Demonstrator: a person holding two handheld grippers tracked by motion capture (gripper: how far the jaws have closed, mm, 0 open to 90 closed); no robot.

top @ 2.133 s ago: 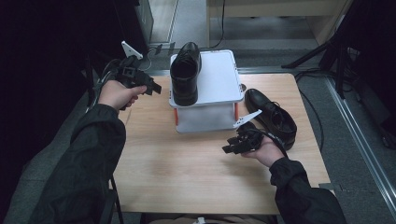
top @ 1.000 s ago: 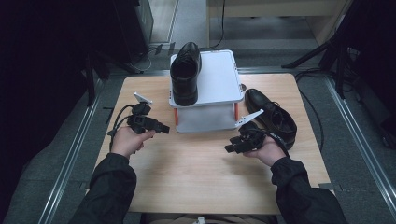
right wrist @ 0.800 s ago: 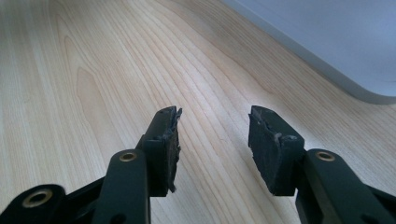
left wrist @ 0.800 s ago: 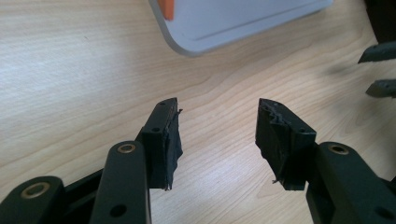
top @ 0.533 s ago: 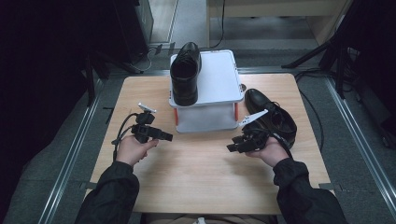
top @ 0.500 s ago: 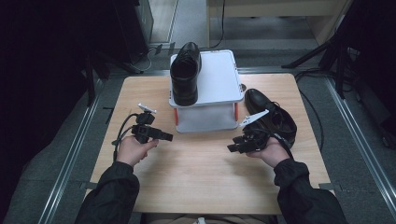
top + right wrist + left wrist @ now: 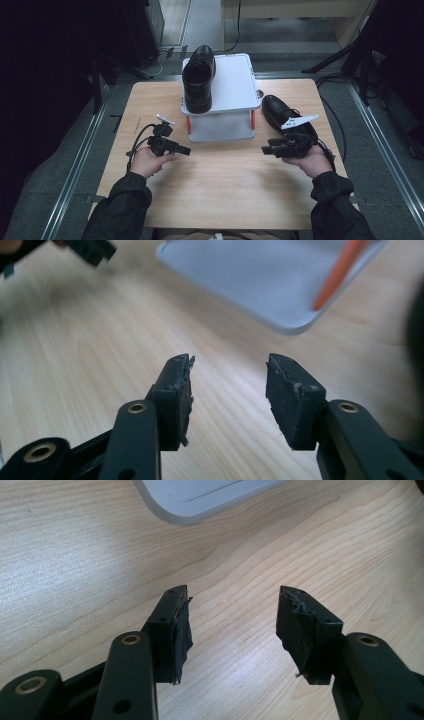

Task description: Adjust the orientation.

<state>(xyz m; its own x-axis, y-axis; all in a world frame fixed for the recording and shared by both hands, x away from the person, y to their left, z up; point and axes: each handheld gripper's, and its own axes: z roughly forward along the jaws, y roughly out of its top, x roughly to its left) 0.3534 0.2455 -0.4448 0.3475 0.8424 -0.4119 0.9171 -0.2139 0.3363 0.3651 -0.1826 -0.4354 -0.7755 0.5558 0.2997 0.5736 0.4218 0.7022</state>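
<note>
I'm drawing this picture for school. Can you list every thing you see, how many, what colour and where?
Shoes: 2, black; one on top of the rack, one on the table right of the rack.
Rack: 1, white with orange posts, back middle of the table.
Table: 1, light wood.
Left tool: 1, black, open, over the table left of the rack.
Right tool: 1, black, open, beside the table shoe.
</note>
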